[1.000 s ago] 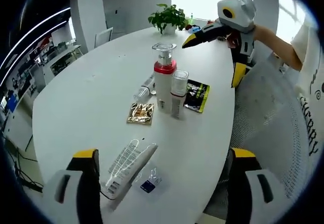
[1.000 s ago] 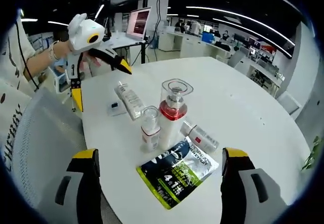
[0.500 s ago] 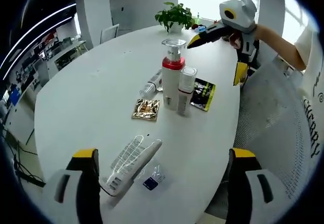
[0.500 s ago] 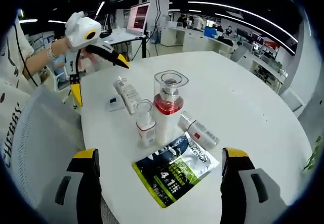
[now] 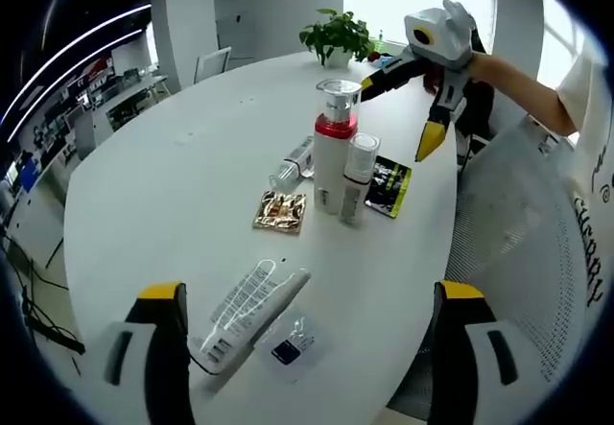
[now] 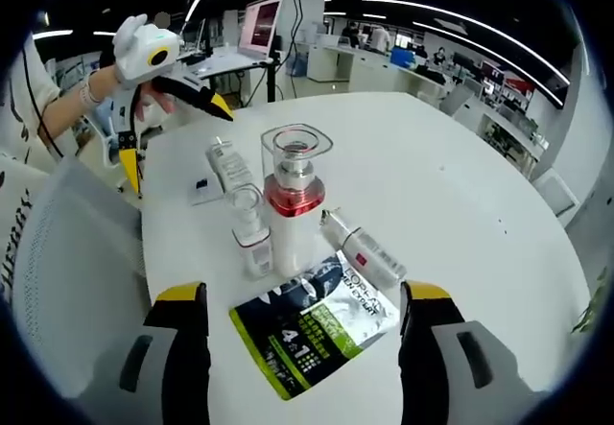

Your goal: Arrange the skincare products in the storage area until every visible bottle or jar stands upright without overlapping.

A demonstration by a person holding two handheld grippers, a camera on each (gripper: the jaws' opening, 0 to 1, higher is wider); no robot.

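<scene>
1. Bottles first: a tall white pump bottle with a red collar and clear cap point(image 5: 336, 156) stood upright near the middle of the white oval table point(image 5: 153, 195), with a shorter white bottle under a clear cap point(image 5: 357, 177) upright and just beside it, too close to tell whether they touched.

2. A small clear-capped bottle with a red label point(image 6: 363, 252) lay on its side close behind the pump bottle, by a black and green sachet point(image 6: 312, 321). In the right gripper view its long axis ran from near the pump bottle's base down toward the right jaw.

3. A white squeeze tube point(image 5: 247, 308) lay flat as well, long axis slanting up and away from the left jaw in the left gripper view, beside a small clear packet with a blue label point(image 5: 286, 345). A gold foil sachet point(image 5: 280, 211) sat between the tube and the upright pair.

4. The left gripper point(image 5: 307, 353) was spread wide and held nothing; the tube lay nearest it.

5. The right gripper point(image 6: 302, 348) was likewise spread and empty, and was the nearer one to the fallen small bottle.

6. Judged from this, two items were not yet upright.
</scene>
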